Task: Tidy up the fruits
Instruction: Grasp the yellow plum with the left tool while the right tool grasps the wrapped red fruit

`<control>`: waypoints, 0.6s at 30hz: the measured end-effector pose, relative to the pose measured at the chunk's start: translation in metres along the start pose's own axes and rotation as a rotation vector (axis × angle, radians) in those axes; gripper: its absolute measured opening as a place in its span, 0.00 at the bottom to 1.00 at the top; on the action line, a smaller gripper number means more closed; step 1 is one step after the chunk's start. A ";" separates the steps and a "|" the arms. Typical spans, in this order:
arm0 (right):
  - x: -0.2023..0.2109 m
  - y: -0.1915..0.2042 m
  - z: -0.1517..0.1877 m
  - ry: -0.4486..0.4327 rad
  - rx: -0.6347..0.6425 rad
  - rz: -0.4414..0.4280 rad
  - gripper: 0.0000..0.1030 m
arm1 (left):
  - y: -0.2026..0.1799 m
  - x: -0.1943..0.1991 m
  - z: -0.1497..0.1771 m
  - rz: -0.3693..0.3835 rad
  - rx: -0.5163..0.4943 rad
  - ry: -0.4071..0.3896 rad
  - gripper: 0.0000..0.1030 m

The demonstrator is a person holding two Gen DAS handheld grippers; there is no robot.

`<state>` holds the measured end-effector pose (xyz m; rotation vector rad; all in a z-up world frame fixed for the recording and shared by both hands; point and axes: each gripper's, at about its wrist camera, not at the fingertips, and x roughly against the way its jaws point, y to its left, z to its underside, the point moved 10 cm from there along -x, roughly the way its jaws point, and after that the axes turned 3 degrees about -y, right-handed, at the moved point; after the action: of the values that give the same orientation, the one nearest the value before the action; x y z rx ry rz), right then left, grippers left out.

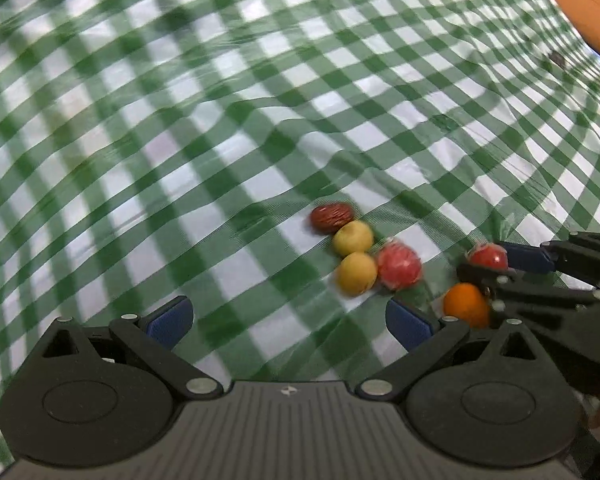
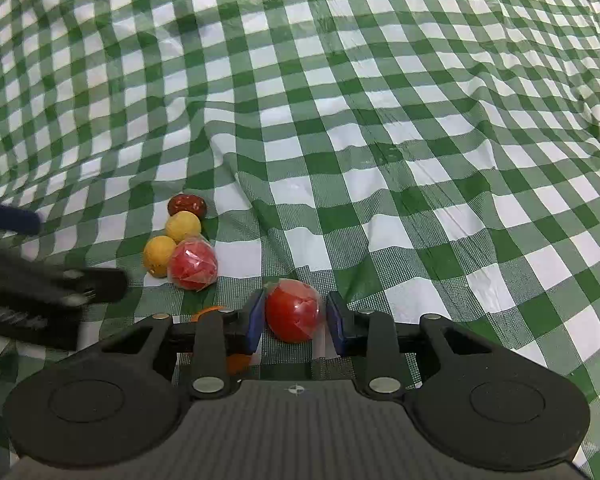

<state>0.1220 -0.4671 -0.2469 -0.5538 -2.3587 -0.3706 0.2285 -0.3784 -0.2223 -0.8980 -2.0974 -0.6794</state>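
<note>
Orange fruit [image 1: 464,302] half-hidden behind right fingers [image 2: 254,320] (clamped on red fruit [image 2: 294,312]); left fingers [image 1: 172,322] apart

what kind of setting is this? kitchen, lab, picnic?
Probably an indoor tabletop set up for the recording; too little surround shows to name the room. A wrinkled green checked tablecloth fills both views, a few small fruits lie on it, such as a wrapped red fruit, and an orange object sits at one edge.

Fruit on a green-and-white checked cloth

The rumpled checked cloth [image 2: 380,128] fills the frame; at lower left a dark red fruit [image 2: 187,205], two yellow fruits [image 2: 183,227] [image 2: 159,256] and a wrapped red fruit [image 2: 192,264] touch in a cluster, another wrapped red fruit [image 2: 294,310] lies near the lower centre, and an orange fruit [image 1: 466,304] is just beside it
</note>
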 end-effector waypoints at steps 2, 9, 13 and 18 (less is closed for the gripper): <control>-0.002 0.003 0.002 -0.002 0.037 0.002 0.36 | -0.005 -0.012 -0.005 0.025 -0.032 -0.002 0.97; 0.001 -0.002 0.002 -0.063 0.140 0.107 0.29 | -0.021 -0.035 -0.011 0.102 -0.088 0.011 0.80; 0.000 -0.012 0.001 -0.075 0.103 0.126 0.29 | -0.028 -0.040 -0.012 0.124 -0.103 0.000 0.74; -0.003 -0.010 0.000 -0.103 0.123 0.135 0.28 | -0.036 -0.029 -0.011 0.172 -0.098 -0.007 0.27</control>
<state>0.1190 -0.4771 -0.2497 -0.6830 -2.4066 -0.1384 0.2197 -0.4191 -0.2453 -1.1222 -1.9787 -0.6941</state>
